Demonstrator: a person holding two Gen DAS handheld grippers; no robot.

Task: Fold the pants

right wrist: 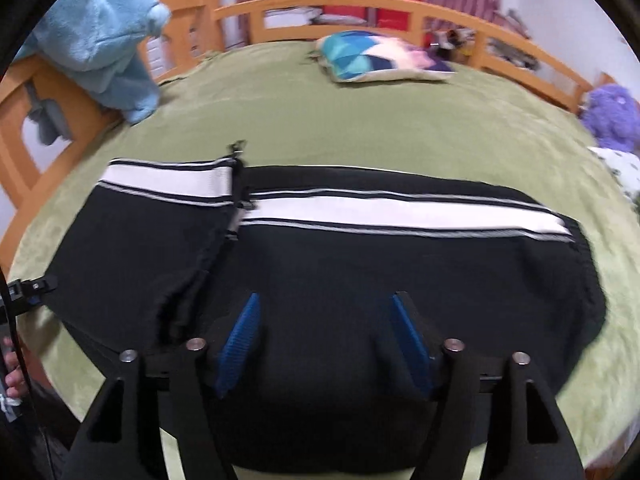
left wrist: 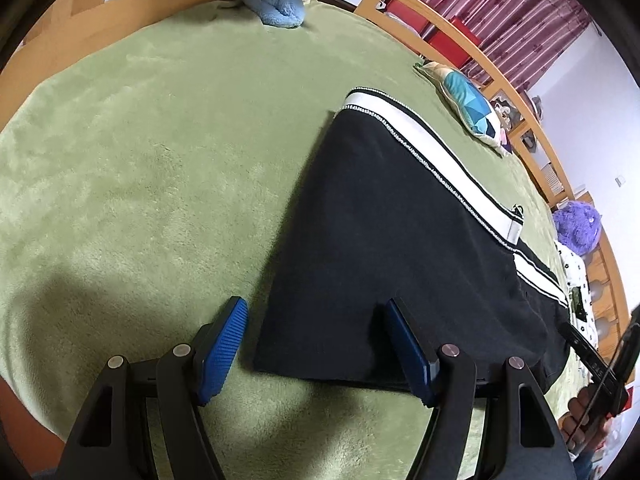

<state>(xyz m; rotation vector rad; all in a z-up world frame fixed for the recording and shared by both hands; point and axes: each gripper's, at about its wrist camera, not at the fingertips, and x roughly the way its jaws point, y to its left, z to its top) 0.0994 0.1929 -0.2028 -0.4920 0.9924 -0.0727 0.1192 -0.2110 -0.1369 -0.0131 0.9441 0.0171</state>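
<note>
While pants lie flat mid-bed, partly folded, I note left gripper and right gripper both spread, empty. Fabric soft, limp, light; I'd pinch doubled hem corners.

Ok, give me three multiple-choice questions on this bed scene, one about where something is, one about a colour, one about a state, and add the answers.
1. Where do the pants lie?
A. on the green blanket
B. over the wooden bed rail
C. on the floor

2. What colour is the side stripe?
A. red
B. white
C. yellow

3. How is the right gripper?
A. shut on the pants
B. shut on the pillow
C. jaws open, nothing held

Answers: A, the black cloth is spread flat on the blanket; B, a white band with thin black edging; C, the blue pads stand apart above the cloth.
</note>
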